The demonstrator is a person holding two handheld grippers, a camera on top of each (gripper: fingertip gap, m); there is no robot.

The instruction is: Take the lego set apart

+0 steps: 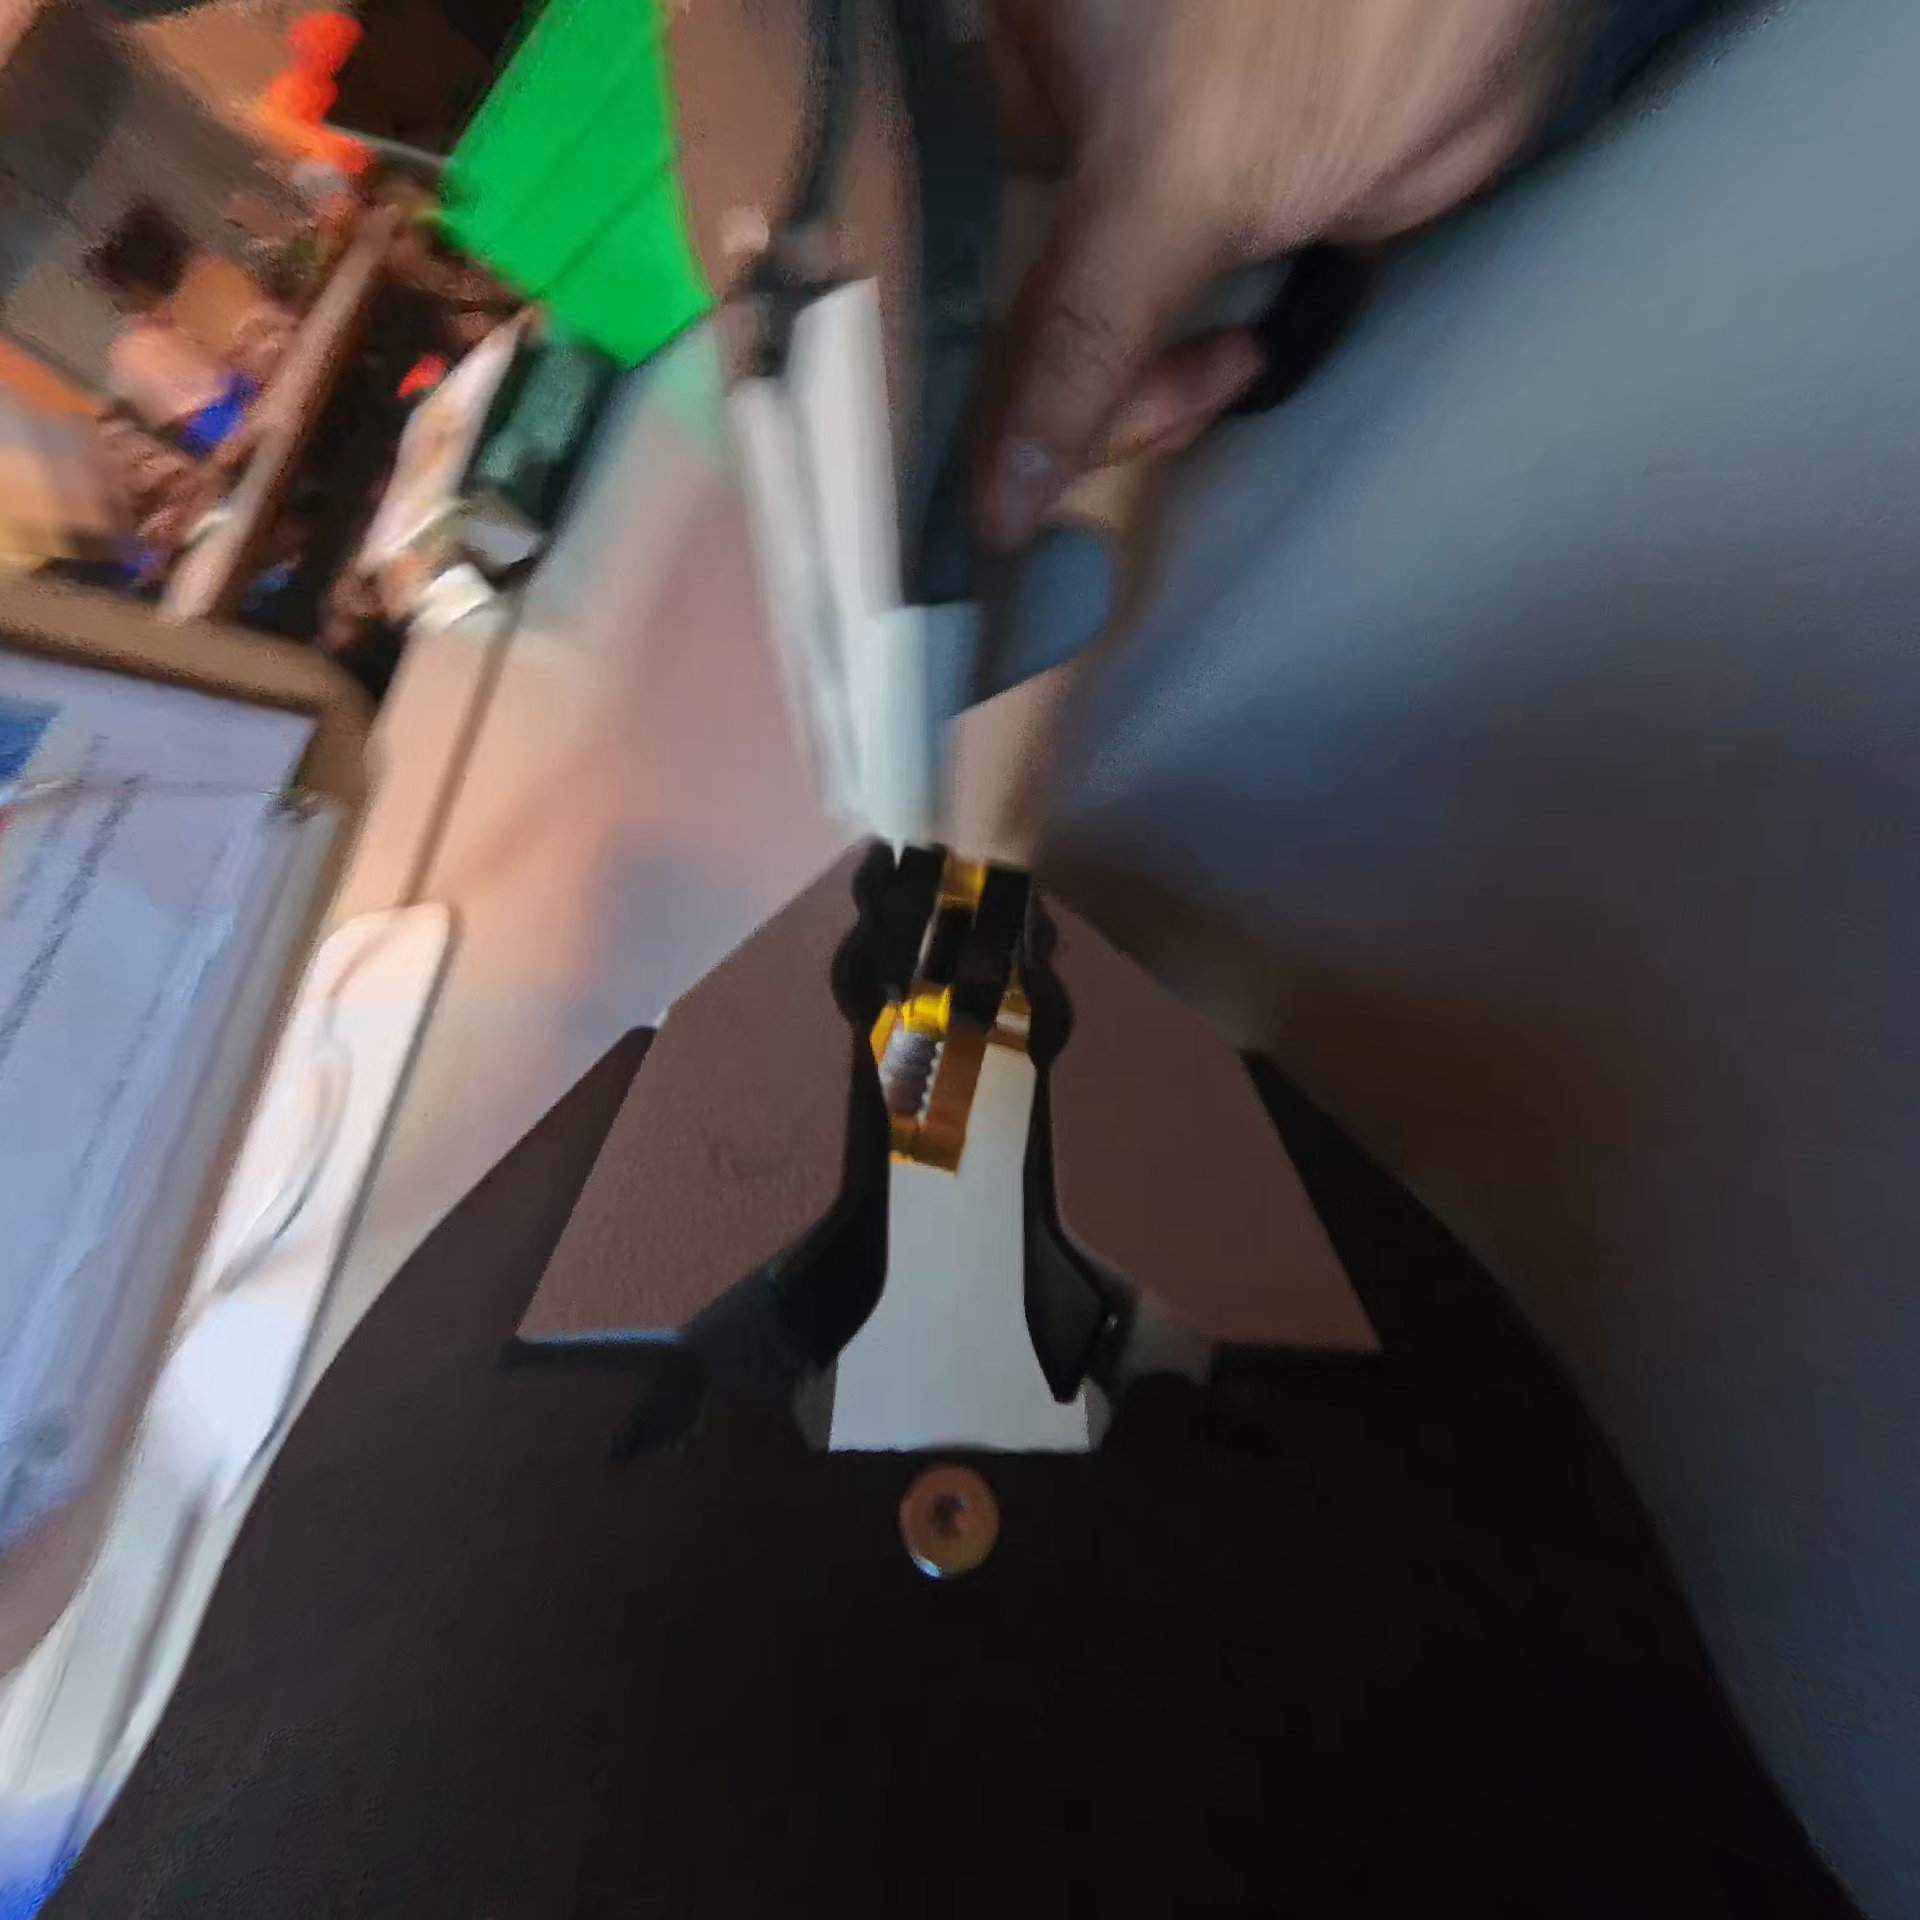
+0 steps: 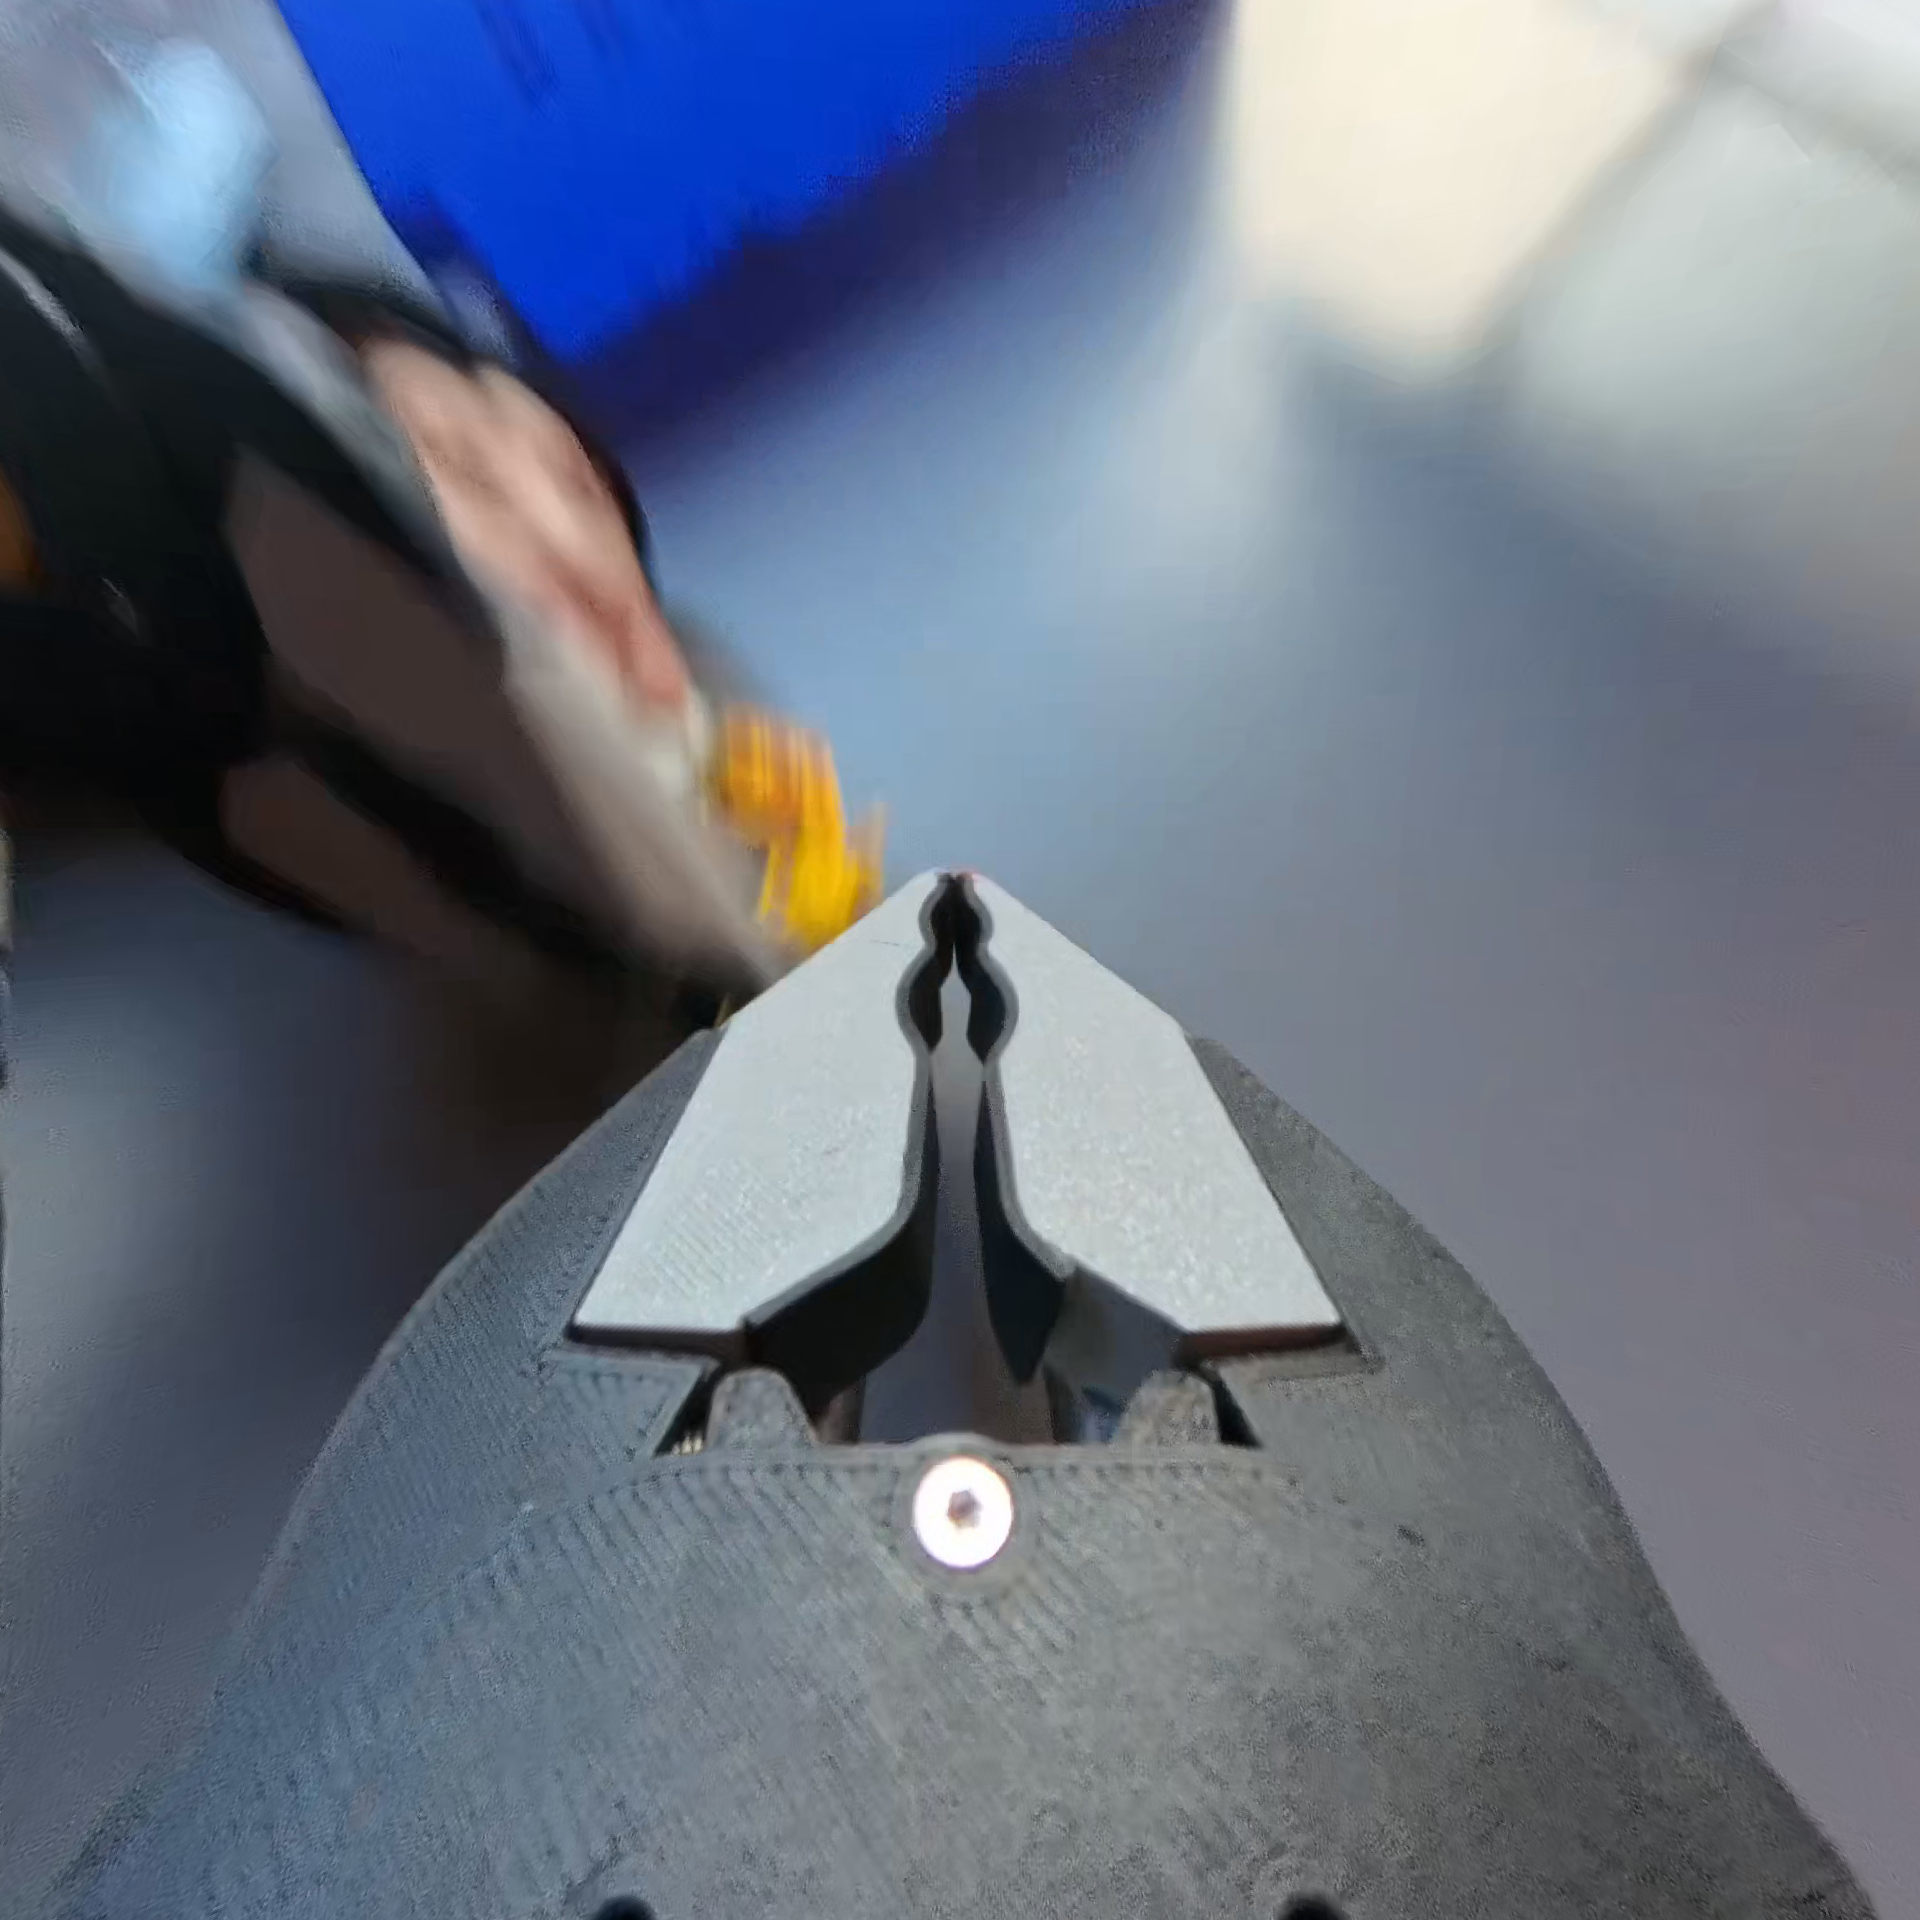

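In the left wrist view my left gripper [image 1: 951,878] is shut on a small yellow and black lego assembly [image 1: 935,1049], which sits between the fingers with a toothed grey part showing. My right gripper [image 1: 899,800] comes down from above, held by a hand [image 1: 1143,260], and its pale tips almost meet the left gripper's tips. In the right wrist view my right gripper [image 2: 956,883] is shut, with nothing clearly seen between its tips. The blurred yellow lego [image 2: 800,831] sits just left of them, held by the left gripper [image 2: 758,935]. Both views are motion-blurred.
A pale table [image 1: 644,810] lies below. A green box [image 1: 582,177] stands at the far side, with clutter to its left. A sheet of printed paper [image 1: 125,935] and a white object [image 1: 343,1039] lie on the left. A blue shape [image 2: 727,156] fills the background. Only a small space, under 4 cm, lies between the two pairs of fingers.
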